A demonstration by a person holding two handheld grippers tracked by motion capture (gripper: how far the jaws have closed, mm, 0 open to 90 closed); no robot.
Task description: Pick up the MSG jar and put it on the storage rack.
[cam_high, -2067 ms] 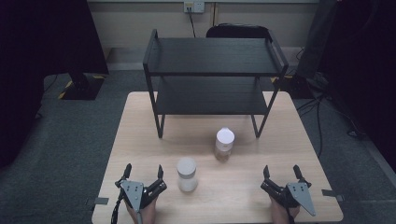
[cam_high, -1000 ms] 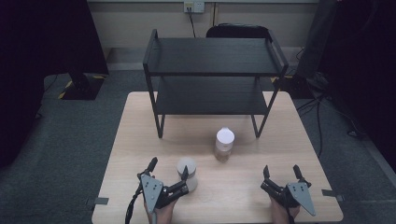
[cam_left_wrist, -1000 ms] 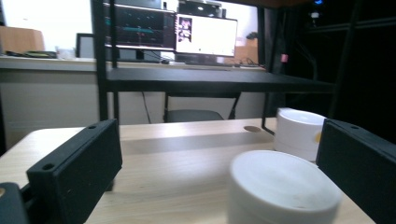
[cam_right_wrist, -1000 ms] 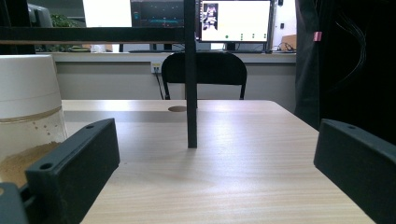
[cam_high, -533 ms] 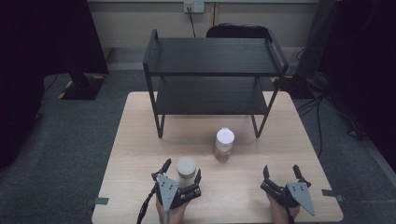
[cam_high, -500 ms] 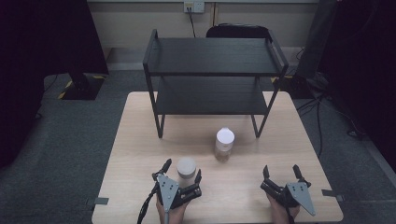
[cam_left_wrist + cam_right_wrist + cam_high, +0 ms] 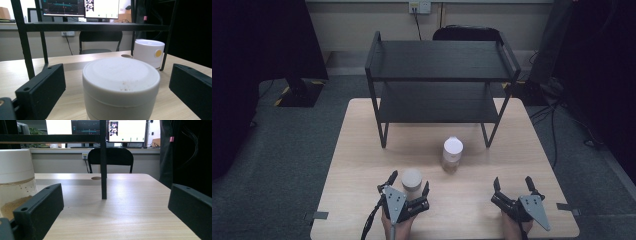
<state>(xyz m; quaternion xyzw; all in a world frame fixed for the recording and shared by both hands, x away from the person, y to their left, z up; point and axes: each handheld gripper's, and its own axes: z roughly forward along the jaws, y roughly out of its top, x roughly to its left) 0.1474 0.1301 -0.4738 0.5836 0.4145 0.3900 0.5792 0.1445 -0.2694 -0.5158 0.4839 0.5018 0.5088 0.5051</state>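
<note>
A jar with a pale grey lid stands near the table's front edge. My left gripper is open, with one jaw on each side of the jar and a gap to each. In the left gripper view the jar rises close between the black jaws of that gripper. A second jar with a white lid stands farther back, toward the middle; the left gripper view shows the same jar at the right. My right gripper rests open at the front right, nothing between its jaws.
A black two-tier shelf rack stands at the back of the wooden table; one of its legs is ahead of the right gripper. The white-lidded jar holds brownish powder. A chair and monitors are beyond the table.
My left gripper has moved right and forward from the front-left corner until its jaws straddle the grey-lidded jar. The right gripper and both jars have stayed put.
</note>
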